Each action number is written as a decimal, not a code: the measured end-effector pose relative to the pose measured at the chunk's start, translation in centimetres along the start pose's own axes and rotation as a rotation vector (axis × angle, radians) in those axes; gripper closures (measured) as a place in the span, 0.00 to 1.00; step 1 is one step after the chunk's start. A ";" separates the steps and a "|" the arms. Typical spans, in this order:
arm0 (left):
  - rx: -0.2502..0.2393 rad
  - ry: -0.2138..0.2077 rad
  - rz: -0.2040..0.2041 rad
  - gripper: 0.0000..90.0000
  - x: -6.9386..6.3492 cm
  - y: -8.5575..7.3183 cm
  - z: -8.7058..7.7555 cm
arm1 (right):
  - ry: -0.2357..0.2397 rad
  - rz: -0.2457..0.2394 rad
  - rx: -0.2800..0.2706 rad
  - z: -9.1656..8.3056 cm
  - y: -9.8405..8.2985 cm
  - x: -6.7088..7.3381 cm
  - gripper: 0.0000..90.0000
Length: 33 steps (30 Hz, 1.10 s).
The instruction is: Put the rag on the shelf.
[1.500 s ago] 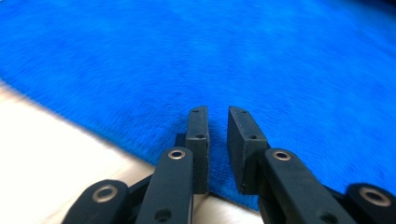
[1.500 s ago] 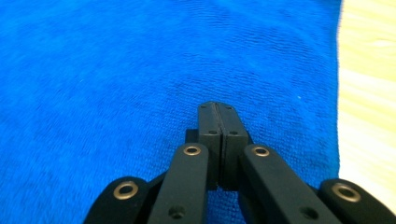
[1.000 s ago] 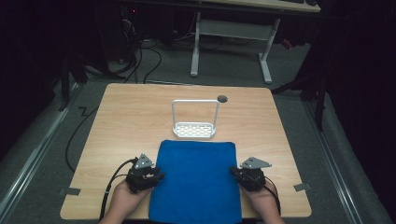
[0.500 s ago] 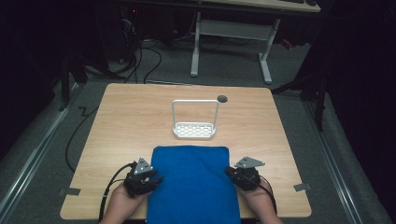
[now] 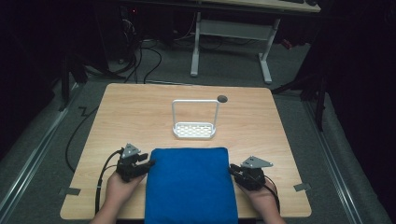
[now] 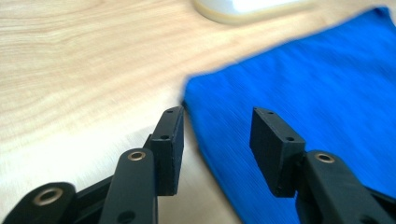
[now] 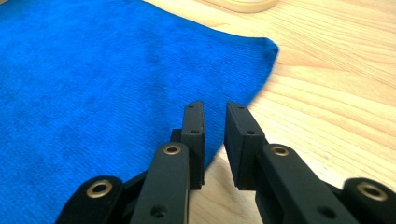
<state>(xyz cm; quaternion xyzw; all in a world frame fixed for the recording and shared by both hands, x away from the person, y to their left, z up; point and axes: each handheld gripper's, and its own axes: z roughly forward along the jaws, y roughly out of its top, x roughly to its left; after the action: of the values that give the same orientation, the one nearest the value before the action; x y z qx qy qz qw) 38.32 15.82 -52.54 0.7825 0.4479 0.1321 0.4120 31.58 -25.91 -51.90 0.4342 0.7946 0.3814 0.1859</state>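
A blue cloth (image 5: 189, 186) lies flat on the near middle of the wooden table (image 5: 140, 112), hanging over its front edge. My left gripper (image 5: 148, 164) sits at the cloth's left edge. Its jaws have just been opening and now stand wide apart in the left gripper view (image 6: 217, 140), above the cloth (image 6: 317, 84) edge and not pressing on it. My right gripper (image 5: 232, 169) is at the cloth's right edge. Its jaws (image 7: 215, 140) have also just been opening, leaving a narrow gap over the edge of the cloth (image 7: 93, 70), with nothing pinched.
A small white rack (image 5: 194, 130) with a tall wire handle stands just beyond the cloth at the table's centre. A round hole (image 5: 222, 98) sits behind it. Bare wood lies to both sides. A white desk frame (image 5: 231, 42) and cables are on the floor beyond.
The cloth's far edge has settled slightly nearer to me and the cloth looks narrower. My left gripper has shifted left and a little forward. Both pairs of jaws stand wider than before.
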 end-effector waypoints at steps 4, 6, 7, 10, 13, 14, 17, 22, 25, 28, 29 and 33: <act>0.016 -0.001 -0.027 0.66 0.8 0.8 1.4 | -0.001 0.008 -0.004 -0.1 -0.1 -0.2 0.87; 0.016 -0.013 -0.049 0.70 1.1 1.0 2.3 | -0.005 0.014 -0.006 -0.1 -0.2 -0.3 0.85; 0.013 -0.021 -0.056 0.72 1.1 1.1 2.4 | -0.006 0.015 -0.007 -0.1 -0.2 -0.4 0.85; 0.012 -0.012 -0.039 0.83 0.8 1.2 2.8 | -0.008 0.021 -0.010 0.1 -0.1 -0.4 0.81; 0.009 -0.013 -0.026 0.91 0.6 1.1 2.9 | -0.020 0.028 -0.016 0.4 0.0 -0.4 0.79; 0.009 -0.015 -0.023 0.93 0.6 1.1 2.9 | -0.033 0.040 -0.023 0.8 0.4 -0.5 0.76; 0.012 -0.017 -0.027 0.96 0.7 1.0 2.9 | -0.047 0.050 -0.025 1.3 1.0 -0.7 0.73; 0.013 -0.030 -0.028 0.97 0.7 1.0 2.8 | -0.096 0.110 -0.014 4.1 3.4 -2.3 0.63; 0.014 -0.043 -0.036 0.96 0.9 1.0 2.8 | -0.094 0.117 0.005 5.5 4.1 -2.7 0.64; 0.013 -0.055 -0.051 0.96 1.0 1.0 2.8 | -0.121 0.081 0.046 6.5 4.5 -2.2 0.68; 0.013 -0.055 -0.051 0.96 1.0 1.0 2.8 | -0.121 0.081 0.046 6.5 4.5 -2.2 0.68; 0.013 -0.056 -0.052 0.96 1.1 1.0 2.8 | -0.132 0.070 0.063 6.9 4.6 -1.9 0.77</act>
<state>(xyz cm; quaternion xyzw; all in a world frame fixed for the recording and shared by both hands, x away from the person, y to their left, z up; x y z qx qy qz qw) 41.11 14.94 -53.73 0.7765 0.4573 0.0965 0.4226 39.45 -22.94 -52.88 0.4913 0.7767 0.3330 0.2106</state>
